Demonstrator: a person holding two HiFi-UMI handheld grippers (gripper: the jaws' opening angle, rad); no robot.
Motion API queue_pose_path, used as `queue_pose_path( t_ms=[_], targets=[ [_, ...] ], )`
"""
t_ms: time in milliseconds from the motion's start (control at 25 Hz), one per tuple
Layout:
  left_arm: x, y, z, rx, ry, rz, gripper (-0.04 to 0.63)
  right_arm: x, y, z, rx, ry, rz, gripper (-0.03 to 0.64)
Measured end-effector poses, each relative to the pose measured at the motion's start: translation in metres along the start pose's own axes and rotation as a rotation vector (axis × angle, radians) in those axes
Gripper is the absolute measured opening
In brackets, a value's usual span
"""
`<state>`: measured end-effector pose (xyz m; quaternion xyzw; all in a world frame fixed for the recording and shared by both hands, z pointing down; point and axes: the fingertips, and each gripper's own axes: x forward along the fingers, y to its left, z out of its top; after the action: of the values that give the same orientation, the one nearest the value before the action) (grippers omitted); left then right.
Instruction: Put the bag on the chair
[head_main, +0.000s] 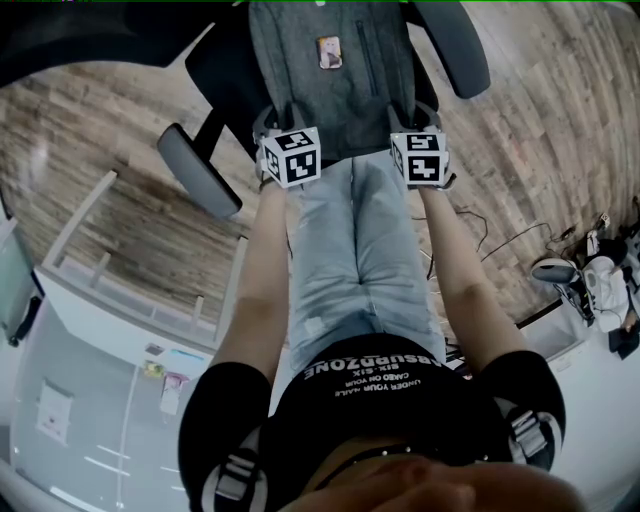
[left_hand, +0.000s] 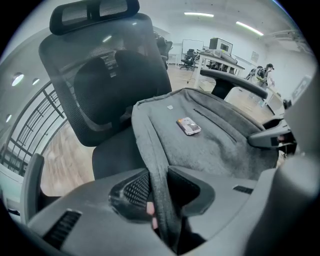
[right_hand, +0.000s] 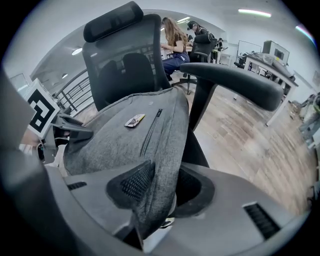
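Both left tongs (left_hand: 160, 189) and right tongs (right_hand: 161, 186) clench the bag (left_hand: 210, 147) lying on the chair (left_hand: 100, 90).

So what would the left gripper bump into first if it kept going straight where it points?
Probably the grey fabric bag, whose edge the left gripper pinches; its body lies right ahead, with the black mesh chair behind it.

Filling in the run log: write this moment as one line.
left claw: shut on bag | right claw: shut on bag | bag: over chair, not released
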<state>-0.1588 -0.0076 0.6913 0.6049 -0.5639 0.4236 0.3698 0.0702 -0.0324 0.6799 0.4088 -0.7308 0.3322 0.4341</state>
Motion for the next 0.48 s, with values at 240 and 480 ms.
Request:
queue_pose_path(
  t_ms=[240, 480],
  targets=[
    [0.009, 0.001, -0.003, -0.001, 0.031, 0.012, 0.11, 0.011, -0.006, -0.006, 0.019, 0.041, -0.021, 0.15],
    [0.018, 0.002, -0.009, 0.0, 0.064, 0.019, 0.112, 0.019, -0.009, -0.011, 0.035, 0.058, -0.045, 0.156]
  ],
)
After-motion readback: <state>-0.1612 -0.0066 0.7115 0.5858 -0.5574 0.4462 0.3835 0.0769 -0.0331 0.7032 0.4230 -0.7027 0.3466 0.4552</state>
